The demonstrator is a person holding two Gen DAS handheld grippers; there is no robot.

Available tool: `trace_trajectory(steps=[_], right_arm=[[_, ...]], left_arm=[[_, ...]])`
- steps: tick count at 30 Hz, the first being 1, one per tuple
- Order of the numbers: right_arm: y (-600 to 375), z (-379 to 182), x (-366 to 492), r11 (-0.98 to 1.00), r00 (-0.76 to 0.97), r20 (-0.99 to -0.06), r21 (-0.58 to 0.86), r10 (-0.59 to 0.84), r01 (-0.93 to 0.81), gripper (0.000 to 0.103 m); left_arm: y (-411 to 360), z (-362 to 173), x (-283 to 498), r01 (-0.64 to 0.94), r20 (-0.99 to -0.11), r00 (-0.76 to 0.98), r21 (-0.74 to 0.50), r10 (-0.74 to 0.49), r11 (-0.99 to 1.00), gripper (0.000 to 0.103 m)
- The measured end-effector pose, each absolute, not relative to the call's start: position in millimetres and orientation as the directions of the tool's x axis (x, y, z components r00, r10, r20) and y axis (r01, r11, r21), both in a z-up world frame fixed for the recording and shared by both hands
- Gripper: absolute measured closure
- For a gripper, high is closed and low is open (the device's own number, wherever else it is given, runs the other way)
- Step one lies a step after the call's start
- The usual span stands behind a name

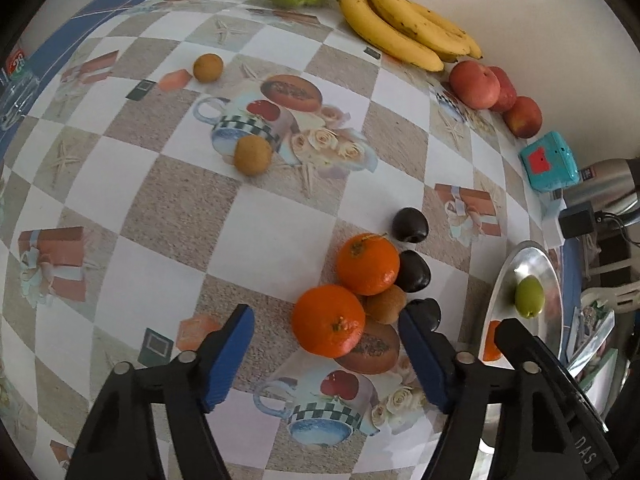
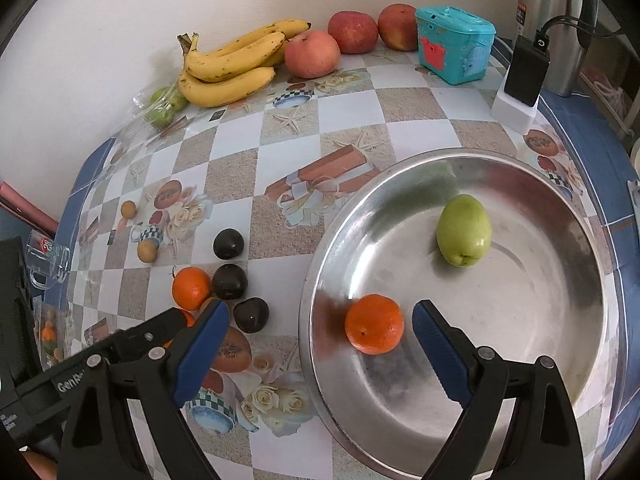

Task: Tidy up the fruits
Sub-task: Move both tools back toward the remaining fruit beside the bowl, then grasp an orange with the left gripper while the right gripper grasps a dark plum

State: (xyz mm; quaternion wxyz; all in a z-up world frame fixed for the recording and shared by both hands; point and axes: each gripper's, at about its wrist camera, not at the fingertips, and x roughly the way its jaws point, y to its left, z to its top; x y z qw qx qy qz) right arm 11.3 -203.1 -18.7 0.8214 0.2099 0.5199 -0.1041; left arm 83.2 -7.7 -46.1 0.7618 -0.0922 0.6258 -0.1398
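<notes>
A: Shiny metal on that round tray (image 2: 568, 216), polished enough to mirror the glossy orange (image 2: 374, 324) and the smooth, waxy green fruit (image 2: 464, 236).

B: And the tablecloth (image 1: 280, 216) looks like slick printed vinyl. Near the table's far edge, matt speckled banana (image 1: 404, 20) skins; beside them, glossy turquoise plastic on the box (image 2: 454, 46).

A: Dark plums (image 2: 228, 243), a soft sheen.

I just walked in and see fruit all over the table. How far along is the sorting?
Early days. Done: one orange and a green fruit lie in the metal tray. In hand: nothing yet; the left gripper has its jaws either side of a table orange, not pressing it; the right gripper stands open over the tray. Left: another orange, dark plums, small brown fruits, bananas, apples.
</notes>
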Motion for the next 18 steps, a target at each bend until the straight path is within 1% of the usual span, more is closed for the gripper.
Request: trace_trajectory(steps=[1,3,8,9,10,18], right_arm=[[-202.8,-19.0,11.7,0.891,0.437,-0.898,0.236,0.047,0.389,0.010],[-202.0,-19.3,12.0,0.892,0.435,-0.899,0.235,0.048,0.386,0.010],[-201.7,-18.0,12.1,0.892,0.439,-0.897,0.234,0.045,0.387,0.010],[-201.7,-17.7,12.1,0.892,0.440,-0.897,0.235,0.045,0.387,0.010],[-201.6,-17.7,12.1,0.892,0.440,-0.897,0.235,0.045,0.387,0.010],[-194.1,-17.2,16.3,0.909,0.444,-0.894,0.233,0.060,0.346,0.010]], left_arm=[[-8.4,-45.9,83.0,0.101,-0.927,0.177,-0.317,-0.331,0.943,0.030],[-10.0,-45.7,82.3,0.108,-0.927,0.177,-0.315,-0.330,0.943,0.041],[-11.4,-46.0,81.8,0.114,-0.926,0.171,-0.320,-0.336,0.940,0.054],[-11.8,-45.3,81.7,0.115,-0.927,0.176,-0.316,-0.332,0.942,0.061],[-11.0,-44.2,81.6,0.114,-0.927,0.183,-0.310,-0.327,0.944,0.065],[-3.7,-38.7,83.3,0.088,-0.920,0.209,-0.319,-0.331,0.944,0.065]])
